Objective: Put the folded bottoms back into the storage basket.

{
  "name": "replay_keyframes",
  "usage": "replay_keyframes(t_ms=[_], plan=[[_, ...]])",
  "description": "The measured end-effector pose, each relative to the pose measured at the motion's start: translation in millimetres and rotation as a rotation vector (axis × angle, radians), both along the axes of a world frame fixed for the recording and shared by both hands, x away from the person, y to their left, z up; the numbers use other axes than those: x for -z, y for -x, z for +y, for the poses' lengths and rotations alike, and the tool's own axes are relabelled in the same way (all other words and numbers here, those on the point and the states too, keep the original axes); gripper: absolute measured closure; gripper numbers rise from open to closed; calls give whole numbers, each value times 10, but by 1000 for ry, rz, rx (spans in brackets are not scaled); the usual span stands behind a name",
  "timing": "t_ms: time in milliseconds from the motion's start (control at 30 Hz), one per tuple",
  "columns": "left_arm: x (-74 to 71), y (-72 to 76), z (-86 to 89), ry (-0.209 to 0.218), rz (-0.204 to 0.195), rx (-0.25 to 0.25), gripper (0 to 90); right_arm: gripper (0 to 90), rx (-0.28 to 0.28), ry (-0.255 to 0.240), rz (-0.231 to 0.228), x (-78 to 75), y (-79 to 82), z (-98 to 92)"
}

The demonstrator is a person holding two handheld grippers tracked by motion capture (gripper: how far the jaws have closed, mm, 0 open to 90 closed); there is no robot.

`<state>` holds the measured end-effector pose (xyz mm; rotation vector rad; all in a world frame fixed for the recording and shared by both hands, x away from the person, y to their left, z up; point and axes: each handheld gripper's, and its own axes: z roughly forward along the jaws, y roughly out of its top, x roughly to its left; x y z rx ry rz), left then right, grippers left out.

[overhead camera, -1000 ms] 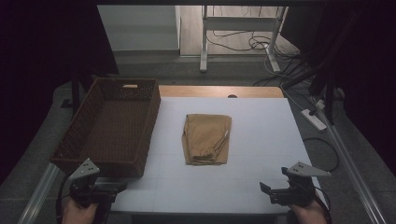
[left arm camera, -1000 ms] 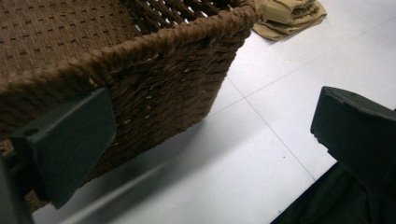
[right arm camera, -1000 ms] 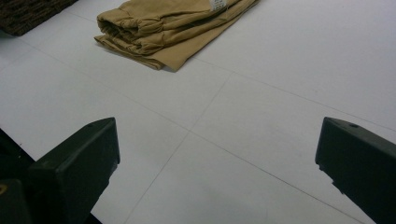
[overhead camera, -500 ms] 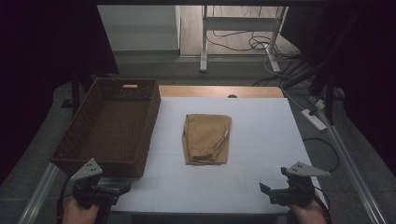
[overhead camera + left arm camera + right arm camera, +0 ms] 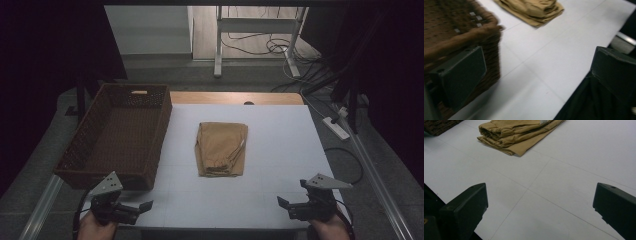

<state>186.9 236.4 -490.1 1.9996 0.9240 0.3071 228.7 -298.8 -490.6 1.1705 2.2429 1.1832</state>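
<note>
**Both grippers wait at the near edge, folded garment untouched**

White tabletop (image 5: 280, 165) takes up most of the scene, with dark floor and loose cables beyond its far edge.

Nearest the person, the left gripper (image 5: 131, 210) sits at the front left corner of the table, just ahead of the near wall of the wicker basket (image 5: 80, 150). Its jaws stand wide apart with nothing between them; the left gripper view is motion-blurred, so how close its jaw comes to the basket's corner is hard to judge. The right gripper (image 5: 290, 207) hovers over the front right edge, jaws equally wide and empty, aimed across bare table toward the middle.

Farther in, at the table's centre, lies the folded tan garment (image 5: 221, 149), probably trousers with a gathered waistband, flat and well apart from both grippers. It rests just beside the basket's right wall without touching it. The basket itself looks empty.

Judging from this layout, the work stands at its opening step: the approach. The next move likely calls for both grippers to travel forward, come down at the near edge of the garment, and close on the stacked layers together so the fold holds while it is carried left into the basket.
</note>
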Motion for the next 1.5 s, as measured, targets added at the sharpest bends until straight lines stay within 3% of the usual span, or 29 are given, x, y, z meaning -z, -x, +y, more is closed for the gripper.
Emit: replay_keyframes(t_ms=[167, 667, 900, 1233, 1500], plan=[[33, -15, -127, -6, -2, 34, 0, 5, -8, 8, -3, 0, 4, 11], [69, -86, -379, -47, 9, 59, 0, 5, -23, -11, 13, 2, -8, -4], [94, -124, -505, -43, 16, 79, 0, 5, -34, 18, 7, 4, -1, 24], [137, -194, -612, -56, 13, 104, 0, 5, -43, 24, 8, 7, -4, 34], [167, -275, -659, -41, 14, 119, 0, 5, -45, 29, 10, 7, -4, 38]])
